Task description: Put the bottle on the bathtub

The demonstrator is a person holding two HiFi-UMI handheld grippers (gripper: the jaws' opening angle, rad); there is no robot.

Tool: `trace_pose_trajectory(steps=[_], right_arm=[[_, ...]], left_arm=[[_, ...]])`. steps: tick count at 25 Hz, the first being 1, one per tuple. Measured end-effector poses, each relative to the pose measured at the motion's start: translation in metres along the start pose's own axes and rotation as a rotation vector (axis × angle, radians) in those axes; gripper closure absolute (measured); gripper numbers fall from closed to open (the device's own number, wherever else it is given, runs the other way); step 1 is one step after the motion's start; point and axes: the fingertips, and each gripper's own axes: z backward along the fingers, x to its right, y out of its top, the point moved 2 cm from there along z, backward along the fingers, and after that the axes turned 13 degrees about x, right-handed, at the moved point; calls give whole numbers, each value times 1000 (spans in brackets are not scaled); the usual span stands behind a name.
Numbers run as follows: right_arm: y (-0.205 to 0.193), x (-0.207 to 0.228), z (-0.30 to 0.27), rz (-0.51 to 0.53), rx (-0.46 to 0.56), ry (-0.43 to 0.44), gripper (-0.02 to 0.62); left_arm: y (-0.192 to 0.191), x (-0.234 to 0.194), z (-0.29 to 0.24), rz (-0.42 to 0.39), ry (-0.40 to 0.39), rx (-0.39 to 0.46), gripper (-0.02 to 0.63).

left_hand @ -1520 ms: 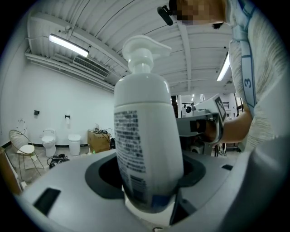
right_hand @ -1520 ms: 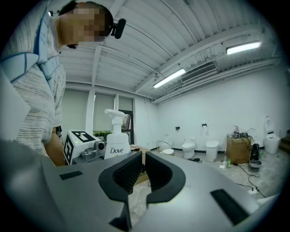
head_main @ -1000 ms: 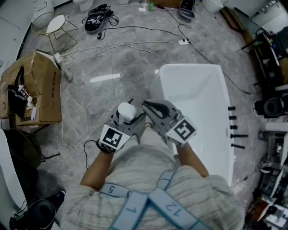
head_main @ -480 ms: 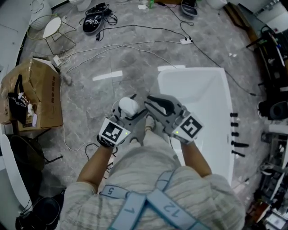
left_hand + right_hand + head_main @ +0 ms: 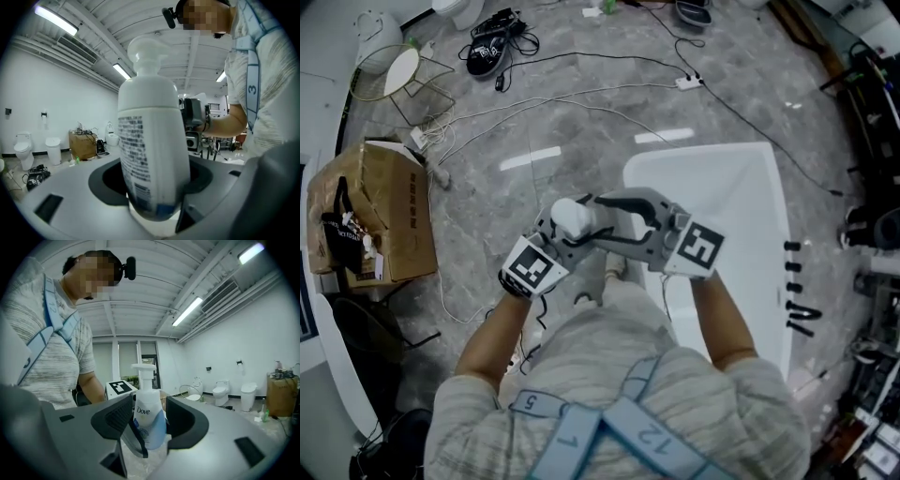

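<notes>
pump bottle held in the air beside the bathtub, not yet on it

my left hand-held gripper is clamped on the lower body of the white dove pump bottle, which stands nearly upright over the grey floor, just off the left rim of the white bathtub. my right hand-held gripper faces it from the other side; its jaws have just been opening and stand wide, the bottle between them, and i see no pad pressing on it.
</notes>
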Motion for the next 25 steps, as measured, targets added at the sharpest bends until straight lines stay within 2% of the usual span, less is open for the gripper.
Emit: trace_pose_trajectory(steps=[6, 12, 16, 21, 25], right_arm=[[-5, 27, 15, 36, -103, 114, 364], [-3, 44, 26, 19, -132, 199, 364], [-8, 45, 36, -7, -155, 265, 364], [-8, 48, 38, -49, -158, 313, 364], [-14, 58, 33, -80, -162, 312, 364]], left_arm=[[-3, 6, -39, 18, -153, -17, 318], [3, 17, -72, 65, -334, -14, 318], [-1, 29, -85, 52, -481, -51, 319], [-4, 40, -90, 93, -651, -109, 321], [-10, 33, -89, 114, -726, -128, 322]])
